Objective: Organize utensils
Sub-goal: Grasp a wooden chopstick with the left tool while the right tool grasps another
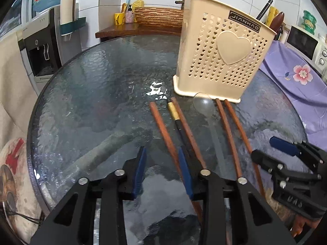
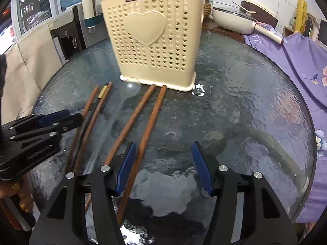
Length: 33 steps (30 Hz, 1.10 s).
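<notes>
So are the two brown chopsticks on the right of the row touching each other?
Apart. In the right wrist view, one chopstick and the other chopstick have dark glass table showing between them, from the tips down as far as both show.

two wrist fisheyes, close, angled down over glass table, sharing cream utensil holder, chopsticks

Round glass table, water dispenser, microwave, purple floral cloth, cream pan

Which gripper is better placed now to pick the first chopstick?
Right, probably. The right gripper is open with a brown chopstick between its fingers; the left gripper has none inside.
</notes>
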Motion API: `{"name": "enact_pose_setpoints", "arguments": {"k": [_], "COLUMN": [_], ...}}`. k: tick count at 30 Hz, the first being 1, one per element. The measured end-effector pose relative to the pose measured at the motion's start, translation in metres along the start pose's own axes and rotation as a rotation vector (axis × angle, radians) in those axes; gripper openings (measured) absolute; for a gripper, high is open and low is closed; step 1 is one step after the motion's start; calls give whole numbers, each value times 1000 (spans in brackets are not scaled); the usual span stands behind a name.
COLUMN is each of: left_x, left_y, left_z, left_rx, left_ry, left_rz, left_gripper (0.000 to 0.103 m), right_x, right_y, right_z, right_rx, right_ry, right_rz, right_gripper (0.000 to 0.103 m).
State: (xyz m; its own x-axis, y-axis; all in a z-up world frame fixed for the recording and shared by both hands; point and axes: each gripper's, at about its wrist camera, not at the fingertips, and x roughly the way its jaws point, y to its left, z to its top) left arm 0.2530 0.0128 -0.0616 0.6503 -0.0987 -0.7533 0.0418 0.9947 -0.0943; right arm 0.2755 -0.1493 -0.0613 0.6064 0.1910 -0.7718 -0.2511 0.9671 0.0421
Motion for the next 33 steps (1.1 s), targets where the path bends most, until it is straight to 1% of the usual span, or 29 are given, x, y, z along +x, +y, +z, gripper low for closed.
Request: {"name": "enact_pose_setpoints", "arguments": {"k": [3,5,9,12,14,16,20,22,24,29,32,33], "left_x": [-1,0,2,5,9,14,22,26,27,31,30,30], "left_y": [12,17,21,23,23,21,17,16,15,9,5,4], "left_z": [2,7,13,17,21,26,36,40,41,44,41,40], "left_rx": [-29,-51,-87,-110,-107,-99,-81,-74,-69,-50,-31,-30], "left_ry": [9,9,10,17,23,21,21,21,20,26,24,23], "left_rz": [11,0,-15,-16,-9,10,29,29,32,21,17,15], "left_gripper": [31,31,31,31,31,32,31,29,23,11,9,9], "right_x": [2,4,10,14,20,26,38,40,44,50,51,51], "right_y": [-4,-3,-1,1,2,2,5,6,7,14,22,24], "right_z": [3,7,19,29,35,39,45,48,53,59,59,60], "right_rx": [9,13,29,38,43,53,60,61,68,63,43,34], "right_ry": [1,2,11,12,23,32,34,36,43,43,42,42], "right_rz": [0,2,15,8,6,6,-13,-19,-15,-28,-34,-38], "right_gripper": [57,57,51,50,45,37,30,24,22,20,19,16]}}
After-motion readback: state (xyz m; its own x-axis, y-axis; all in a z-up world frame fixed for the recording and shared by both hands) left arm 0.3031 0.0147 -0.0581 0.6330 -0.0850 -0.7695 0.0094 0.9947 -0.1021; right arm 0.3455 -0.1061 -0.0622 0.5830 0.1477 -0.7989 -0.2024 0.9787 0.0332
